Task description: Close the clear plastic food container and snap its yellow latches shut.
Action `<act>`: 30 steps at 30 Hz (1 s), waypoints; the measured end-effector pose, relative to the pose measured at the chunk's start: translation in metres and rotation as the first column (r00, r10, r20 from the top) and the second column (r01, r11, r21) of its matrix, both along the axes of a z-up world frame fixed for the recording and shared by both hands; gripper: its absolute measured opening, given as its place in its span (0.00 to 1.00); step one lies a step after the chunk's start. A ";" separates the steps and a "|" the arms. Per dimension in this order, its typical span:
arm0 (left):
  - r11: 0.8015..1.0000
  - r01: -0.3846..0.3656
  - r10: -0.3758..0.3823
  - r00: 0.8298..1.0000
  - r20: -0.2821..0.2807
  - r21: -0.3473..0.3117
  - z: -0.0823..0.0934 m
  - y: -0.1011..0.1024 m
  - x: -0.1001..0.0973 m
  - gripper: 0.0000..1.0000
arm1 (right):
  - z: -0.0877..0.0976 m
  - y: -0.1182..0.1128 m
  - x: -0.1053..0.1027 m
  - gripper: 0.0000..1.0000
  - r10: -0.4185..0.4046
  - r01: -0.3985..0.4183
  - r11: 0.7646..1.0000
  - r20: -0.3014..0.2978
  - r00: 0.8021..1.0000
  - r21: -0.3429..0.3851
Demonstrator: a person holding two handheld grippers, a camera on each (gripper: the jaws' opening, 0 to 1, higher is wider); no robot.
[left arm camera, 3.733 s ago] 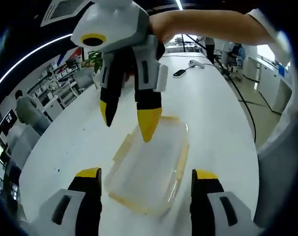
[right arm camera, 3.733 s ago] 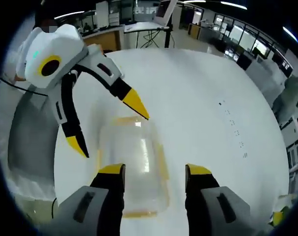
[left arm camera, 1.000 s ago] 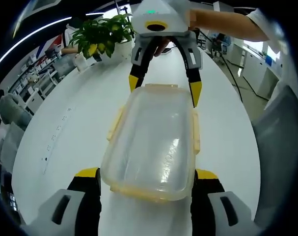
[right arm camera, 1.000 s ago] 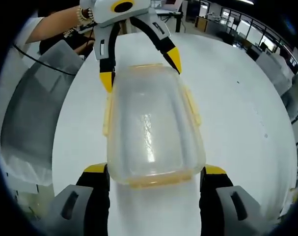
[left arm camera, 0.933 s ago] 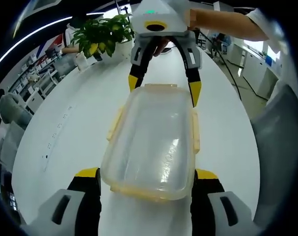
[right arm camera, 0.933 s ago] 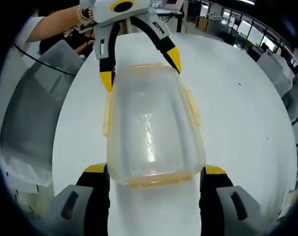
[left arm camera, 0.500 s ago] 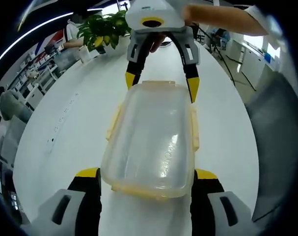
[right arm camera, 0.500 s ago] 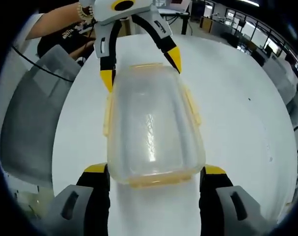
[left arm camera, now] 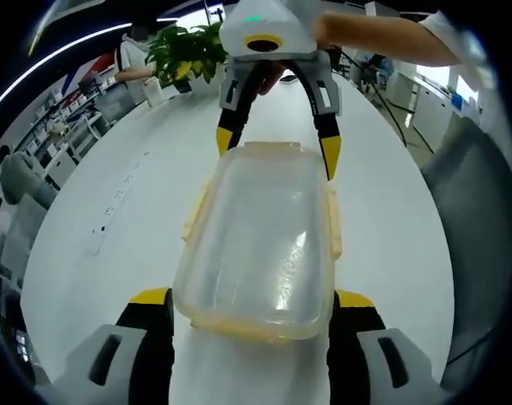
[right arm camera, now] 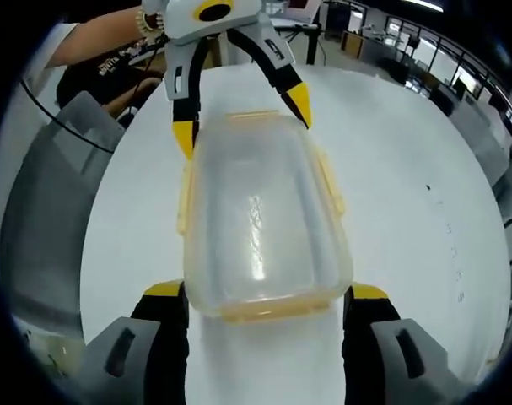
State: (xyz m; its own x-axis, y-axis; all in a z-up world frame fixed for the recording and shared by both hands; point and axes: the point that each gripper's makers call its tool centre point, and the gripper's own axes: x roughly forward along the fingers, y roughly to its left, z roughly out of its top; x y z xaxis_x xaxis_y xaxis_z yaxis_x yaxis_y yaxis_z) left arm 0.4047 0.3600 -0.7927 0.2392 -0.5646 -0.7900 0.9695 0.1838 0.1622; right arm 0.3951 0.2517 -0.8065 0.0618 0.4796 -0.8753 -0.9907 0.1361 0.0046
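Observation:
The clear plastic container (left arm camera: pixel 264 236) has its lid on, and it spans between both grippers over the white table (left arm camera: pixel 137 211). My left gripper (left arm camera: pixel 253 297) is shut on its near end in the left gripper view. My right gripper (left arm camera: pixel 277 150) clamps the far end there. From the right gripper view the container (right arm camera: pixel 256 228) sits between my right gripper (right arm camera: pixel 268 291) at the bottom and my left gripper (right arm camera: pixel 243 125) at the top. Yellow latches (left arm camera: pixel 332 221) (right arm camera: pixel 328 181) jut out from the long sides.
A potted plant (left arm camera: pixel 184 51) stands at the table's far end. A grey chair (left arm camera: pixel 483 194) is beside the table, seen also as a grey chair (right arm camera: pixel 45 211). The person's arm (left arm camera: pixel 382 38) reaches in behind the right gripper.
3.7 s ago both grippers hovered open near the container; now each grips one end. Over the last second the background has shifted while the container stays fixed between the jaws.

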 end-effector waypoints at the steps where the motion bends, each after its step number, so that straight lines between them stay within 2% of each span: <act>1: 1.000 -0.001 0.001 1.000 0.001 -0.002 0.000 0.001 0.003 0.72 | 0.000 0.001 0.003 0.72 -0.001 0.001 1.000 0.002 1.000 0.000; 11: 1.000 0.008 -0.008 1.000 -0.010 -0.015 -0.006 0.000 0.026 0.76 | -0.005 0.006 0.026 0.75 -0.007 0.007 1.000 0.010 1.000 -0.016; 16: 1.000 0.013 -0.013 1.000 -0.008 -0.015 -0.006 0.002 0.036 0.76 | -0.005 0.008 0.036 0.75 -0.020 0.020 1.000 0.014 1.000 -0.001; 26: 1.000 0.016 -0.016 1.000 -0.006 -0.006 -0.006 0.004 0.037 0.76 | -0.007 0.010 0.038 0.76 -0.036 0.036 0.999 0.011 0.999 0.001; 30: 0.999 -0.015 0.014 1.000 -0.012 -0.029 -0.003 0.007 0.038 0.76 | -0.002 0.008 0.040 0.72 -0.056 0.055 0.998 0.047 0.997 0.035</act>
